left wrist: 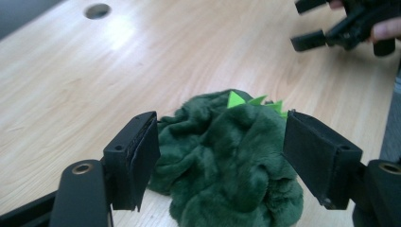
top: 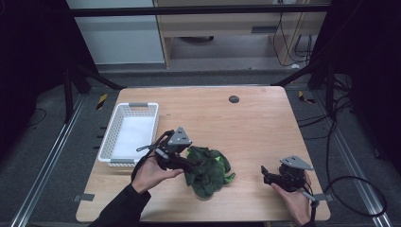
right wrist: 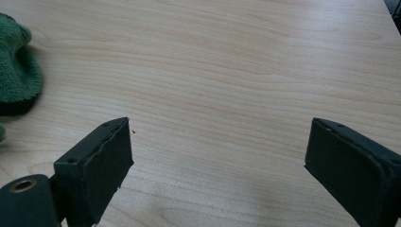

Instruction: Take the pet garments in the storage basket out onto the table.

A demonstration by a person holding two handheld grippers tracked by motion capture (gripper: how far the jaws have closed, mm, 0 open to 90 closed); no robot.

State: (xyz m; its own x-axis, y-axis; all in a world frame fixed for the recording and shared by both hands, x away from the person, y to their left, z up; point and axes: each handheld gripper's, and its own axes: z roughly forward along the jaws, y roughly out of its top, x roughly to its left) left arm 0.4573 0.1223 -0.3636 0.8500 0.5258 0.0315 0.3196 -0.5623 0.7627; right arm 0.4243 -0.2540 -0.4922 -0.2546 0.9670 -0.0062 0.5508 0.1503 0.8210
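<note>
A crumpled dark green plush toy (top: 208, 172) with bright green spikes lies on the wooden table (top: 246, 127) near the front. My left gripper (top: 187, 163) reaches its left side. In the left gripper view the jaws of the left gripper (left wrist: 221, 123) stand apart on either side of the plush toy (left wrist: 227, 161), and the pads do not press on it. Off to the right of the toy, my right gripper (top: 266, 175) rests near the table's front right. Its jaws are wide apart over bare wood in the right gripper view (right wrist: 217, 137), where the toy's edge (right wrist: 14, 80) shows at the left.
A white plastic basket (top: 109, 142) stands at the table's left side, behind the left hand. A dark round hole (top: 233, 99) sits near the far edge. Cables trail on the floor at the right. The other gripper (left wrist: 326, 28) shows at the top right of the left gripper view.
</note>
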